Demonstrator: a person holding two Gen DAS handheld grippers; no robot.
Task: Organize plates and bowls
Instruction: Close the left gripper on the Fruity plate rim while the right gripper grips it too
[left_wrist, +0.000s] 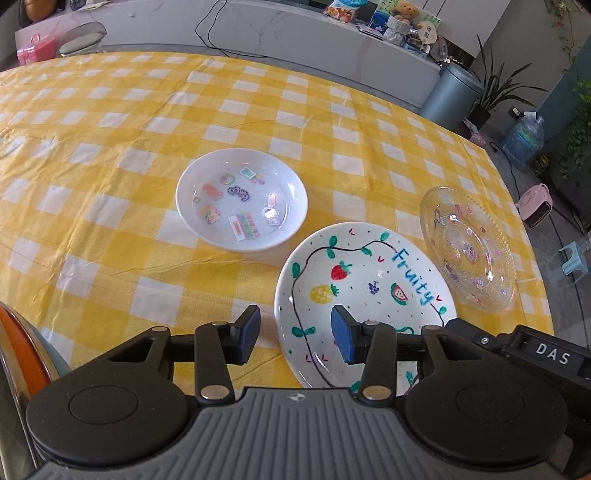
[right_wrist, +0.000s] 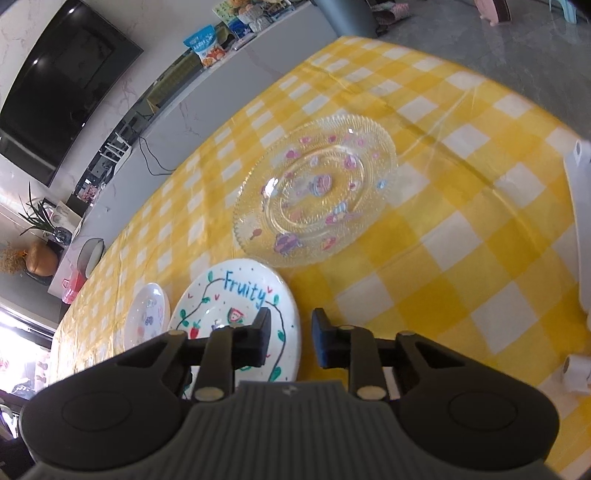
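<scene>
A white plate painted with fruit and the word "Fruity" (left_wrist: 369, 280) (right_wrist: 236, 295) lies near the front of the yellow checked tablecloth (left_wrist: 110, 147). My left gripper (left_wrist: 295, 334) is open and straddles the plate's left rim, with one pad over the plate and the other over the cloth. My right gripper (right_wrist: 291, 341) has a narrower gap and straddles the right rim the same way, its pads clear of the rim. A white bowl with stickers (left_wrist: 242, 199) (right_wrist: 147, 317) sits to the left. A clear glass plate with pink decals (left_wrist: 467, 251) (right_wrist: 317, 192) sits to the right.
A black casing marked "DAS" (left_wrist: 546, 354) reaches in beside the plate's right side. An orange-edged object (left_wrist: 14, 350) shows at the left border. A white plastic frame (right_wrist: 580, 221) stands at the table's right. The table edge drops to a grey floor (right_wrist: 480, 33).
</scene>
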